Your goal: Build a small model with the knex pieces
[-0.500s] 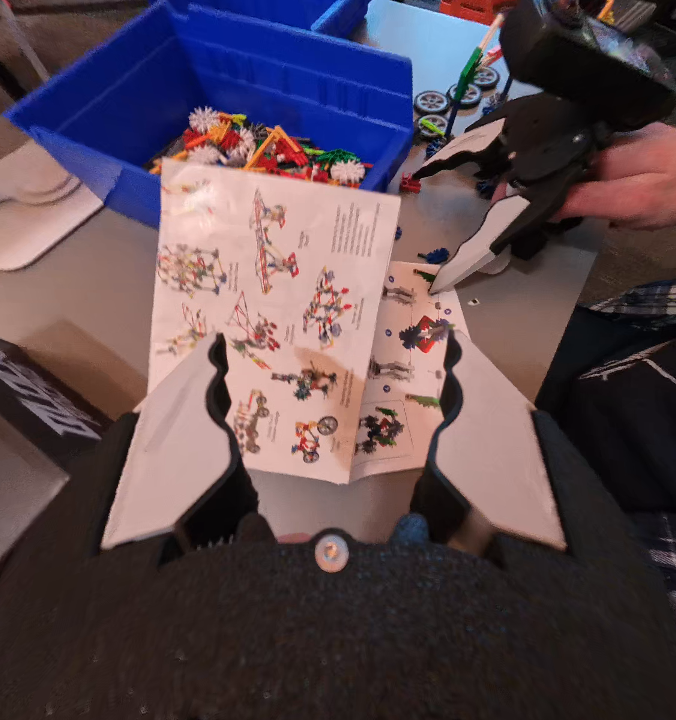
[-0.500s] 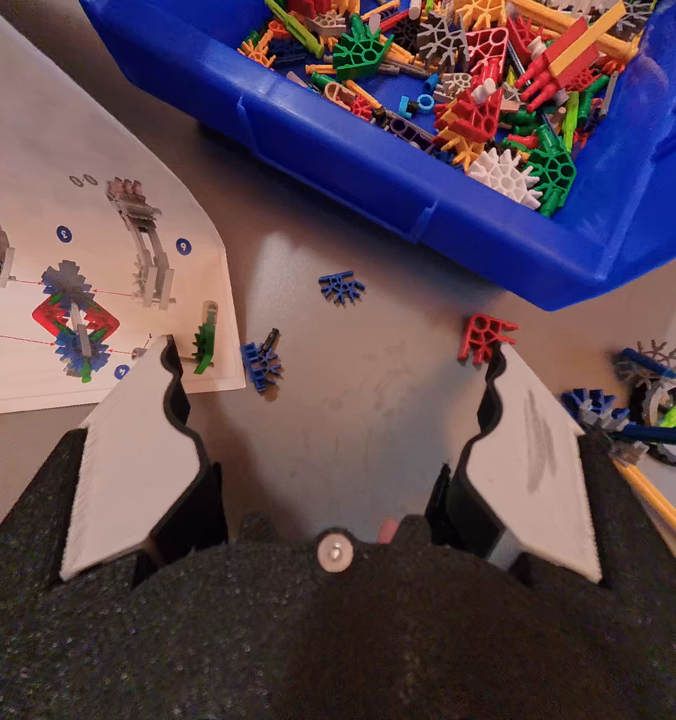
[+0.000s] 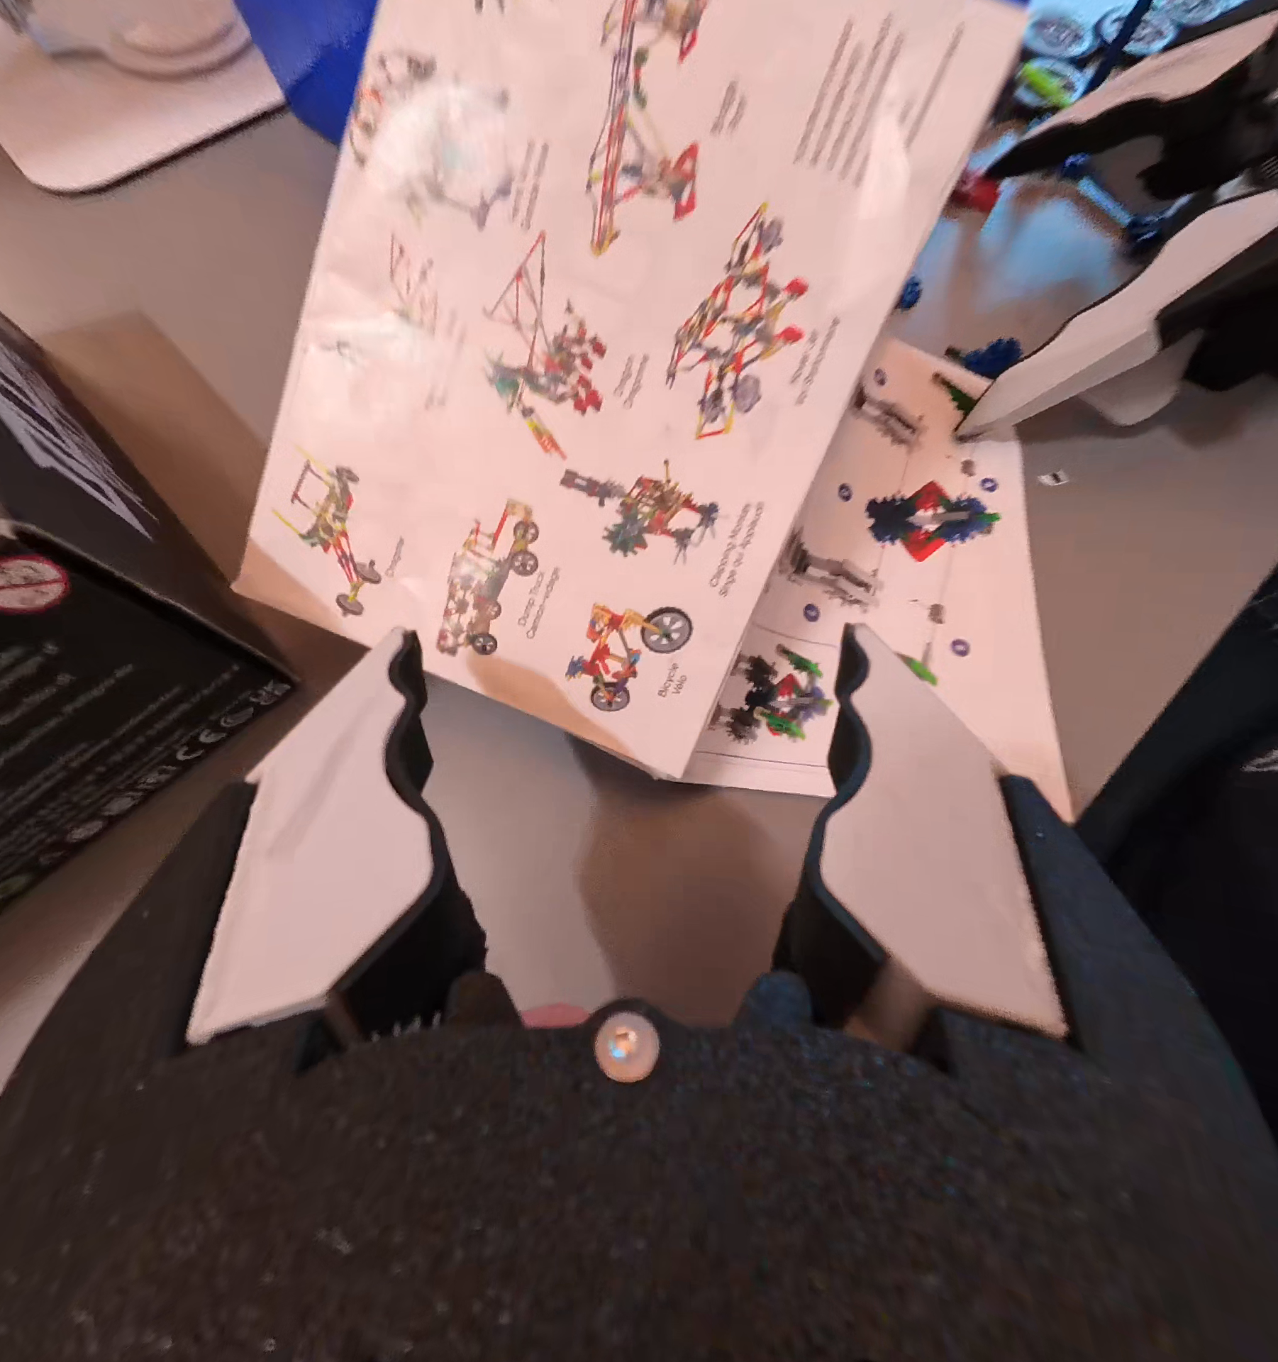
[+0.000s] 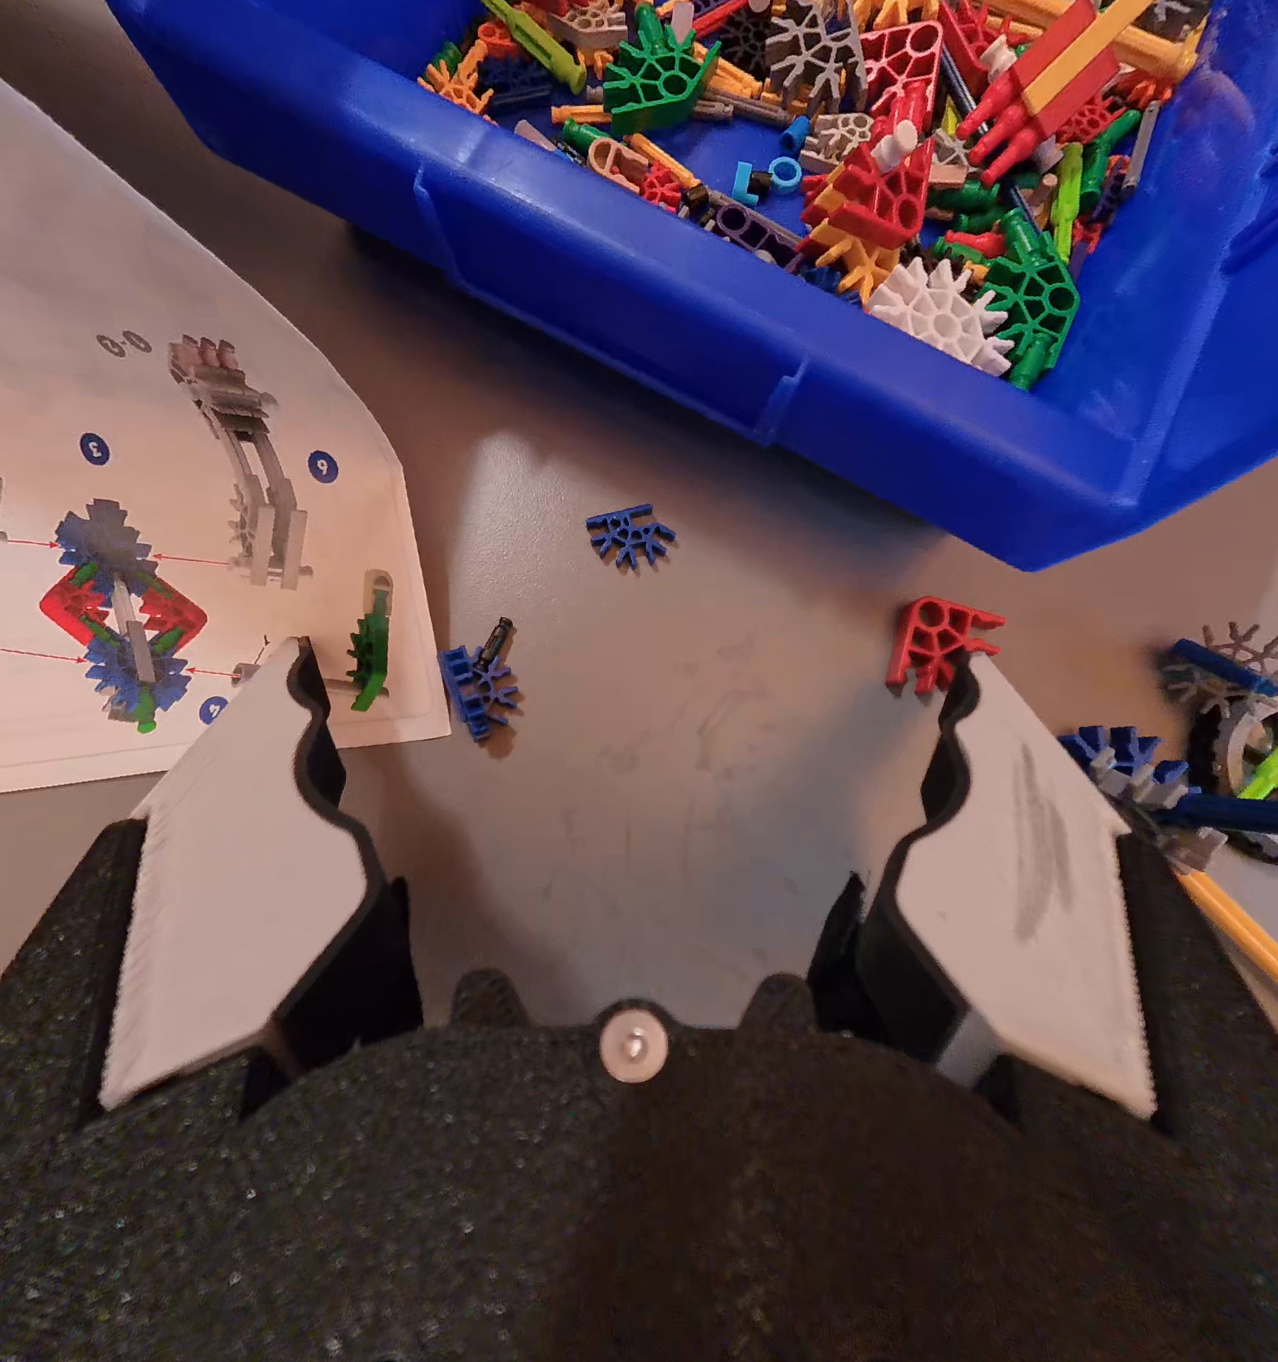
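Note:
My left gripper (image 3: 625,641) is open and empty just above the near edge of a printed instruction booklet (image 3: 606,354), whose cover page stands raised over the flat page (image 3: 909,560). My right gripper (image 4: 636,648) is open and empty over the grey table; it also shows in the left wrist view (image 3: 1108,243) with one fingertip on the booklet's far corner. Between and beyond its fingers lie a blue connector with a small black rod (image 4: 483,682), another blue connector (image 4: 630,534) and a red connector (image 4: 938,641) right at the right fingertip. The booklet's flat page (image 4: 142,516) lies under its left finger.
A blue bin (image 4: 695,295) full of coloured construction pieces stands beyond the right gripper. A wheeled assembly with blue and yellow rods (image 4: 1255,759) lies to the right. A black box (image 3: 69,663) sits left of the left gripper, a white pad (image 3: 105,125) beyond it.
My left gripper has moved forward and lower toward the booklet, so the booklet fills more of its view and the bin is mostly hidden. The right gripper has hardly moved.

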A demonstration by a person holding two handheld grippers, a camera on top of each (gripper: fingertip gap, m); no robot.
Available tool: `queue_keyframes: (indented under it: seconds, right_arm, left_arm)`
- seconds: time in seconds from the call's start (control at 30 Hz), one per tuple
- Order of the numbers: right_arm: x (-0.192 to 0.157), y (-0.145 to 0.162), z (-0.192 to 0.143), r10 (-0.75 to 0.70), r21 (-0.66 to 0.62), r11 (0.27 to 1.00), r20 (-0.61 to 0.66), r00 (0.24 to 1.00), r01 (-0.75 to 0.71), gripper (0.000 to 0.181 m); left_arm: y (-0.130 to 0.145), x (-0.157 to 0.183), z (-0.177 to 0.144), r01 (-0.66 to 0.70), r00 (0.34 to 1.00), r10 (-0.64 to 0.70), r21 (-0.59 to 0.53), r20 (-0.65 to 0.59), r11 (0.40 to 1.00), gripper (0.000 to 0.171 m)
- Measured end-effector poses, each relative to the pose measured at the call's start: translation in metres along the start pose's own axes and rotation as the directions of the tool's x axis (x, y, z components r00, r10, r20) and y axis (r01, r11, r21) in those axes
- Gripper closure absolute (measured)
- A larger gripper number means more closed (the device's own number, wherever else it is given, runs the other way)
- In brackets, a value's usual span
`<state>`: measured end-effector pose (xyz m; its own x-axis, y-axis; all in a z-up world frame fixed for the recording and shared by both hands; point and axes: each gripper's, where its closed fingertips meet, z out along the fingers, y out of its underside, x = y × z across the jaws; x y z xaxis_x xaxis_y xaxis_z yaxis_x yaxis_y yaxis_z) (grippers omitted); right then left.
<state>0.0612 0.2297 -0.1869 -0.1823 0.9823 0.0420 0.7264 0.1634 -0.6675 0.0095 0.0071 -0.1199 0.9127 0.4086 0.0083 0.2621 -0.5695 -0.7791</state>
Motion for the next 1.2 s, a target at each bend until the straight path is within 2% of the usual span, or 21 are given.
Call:
queue_keyframes:
  seconds: [0.07,0.1,0.17,0.23,0.37,0.4,0.43,0.47,0.6,0.8,0.93,1.07,1.2]
  right_arm:
    - [0.0,0.0,0.0,0.0,0.0,1.0,0.0,1.0,0.0,0.024]
    - [0.0,0.0,0.0,0.0,0.0,1.0,0.0,1.0,0.0,0.024]
    - [0.0,0.0,0.0,-0.003,-0.001,1.0,0.004,1.0,0.003,0.024]
    - [-0.001,-0.001,0.001,-0.007,0.0,1.0,0.008,1.0,0.007,0.024]
    - [-0.001,-0.002,0.002,-0.014,0.0,1.0,0.014,1.0,0.014,0.024]
    - [-0.001,-0.002,0.002,-0.016,0.0,1.0,0.016,1.0,0.016,0.024]
    - [-0.001,-0.002,0.002,-0.017,0.0,1.0,0.018,1.0,0.017,0.024]
    - [-0.001,-0.002,0.002,-0.018,0.001,1.0,0.018,1.0,0.018,0.024]
    - [-0.002,-0.004,0.003,-0.022,0.001,1.0,0.022,1.0,0.022,0.024]
    - [-0.003,-0.006,0.006,-0.027,0.005,1.0,0.027,0.999,0.027,0.024]
    - [-0.005,-0.009,0.008,-0.038,0.008,0.999,0.037,0.999,0.038,0.024]
    - [-0.005,-0.01,0.009,-0.049,0.008,0.999,0.049,0.998,0.049,0.024]
    - [-0.005,-0.011,0.009,-0.051,0.007,0.999,0.049,0.997,0.051,0.024]
  left_arm:
    - [0.014,-0.008,0.014,0.042,0.999,-0.04,-0.054,0.028,0.998,0.067]
    - [0.024,-0.019,0.021,0.059,0.994,-0.05,-0.096,0.093,0.994,0.072]
    - [0.045,-0.028,0.032,0.056,0.989,-0.029,-0.185,0.143,0.981,0.071]
    - [0.043,-0.021,0.037,0.085,0.995,-0.073,-0.175,0.075,0.981,0.075]
    - [0.037,-0.026,0.044,0.091,0.995,-0.081,-0.176,0.063,0.98,0.067]
    - [0.037,-0.03,0.047,0.079,0.995,-0.067,-0.163,0.08,0.983,0.059]
    - [0.04,-0.034,0.05,0.061,0.994,-0.046,-0.171,0.095,0.983,0.04]
    - [0.04,-0.038,0.05,0.079,0.993,-0.063,-0.166,0.104,0.983,0.034]
    - [0.04,-0.045,0.052,0.078,0.992,-0.062,-0.154,0.106,0.985,0.025]
    - [0.041,-0.046,0.05,0.08,0.991,-0.062,-0.155,0.119,0.985,0.027]
    - [0.043,-0.049,0.047,0.042,0.998,-0.03,-0.188,0.064,0.981,0.032]
    - [0.044,-0.048,0.045,0.022,0.999,-0.016,-0.125,0.049,0.992,0.03]
    - [0.044,-0.048,0.044,0.019,0.999,-0.013,-0.126,0.046,0.992,0.03]
